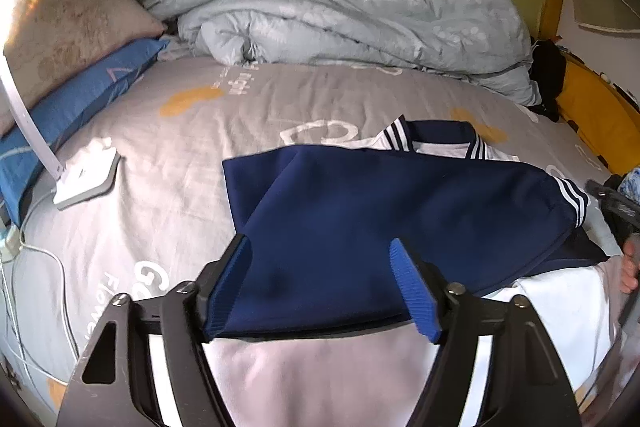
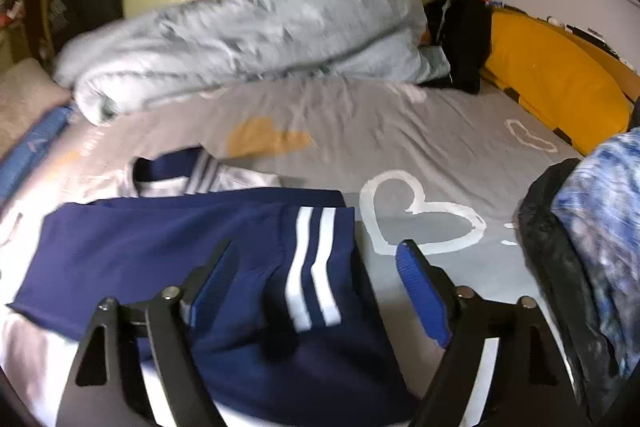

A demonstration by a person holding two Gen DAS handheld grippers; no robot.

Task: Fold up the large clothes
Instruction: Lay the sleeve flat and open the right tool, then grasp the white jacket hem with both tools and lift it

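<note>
A navy and white jacket lies on the grey bed sheet, its navy sleeves folded across the white body. Its striped collar points to the far side. My left gripper is open, its blue pads spread above the folded navy sleeve near the jacket's left edge. In the right wrist view the jacket lies low and left, with a white-striped cuff between the fingers. My right gripper is open above that cuff. The right gripper also shows at the left wrist view's right edge.
A crumpled pale blue duvet lies along the far side of the bed. Pillows are stacked at the left, with a white lamp base and cables. A yellow cushion and a blue patterned bundle are at the right.
</note>
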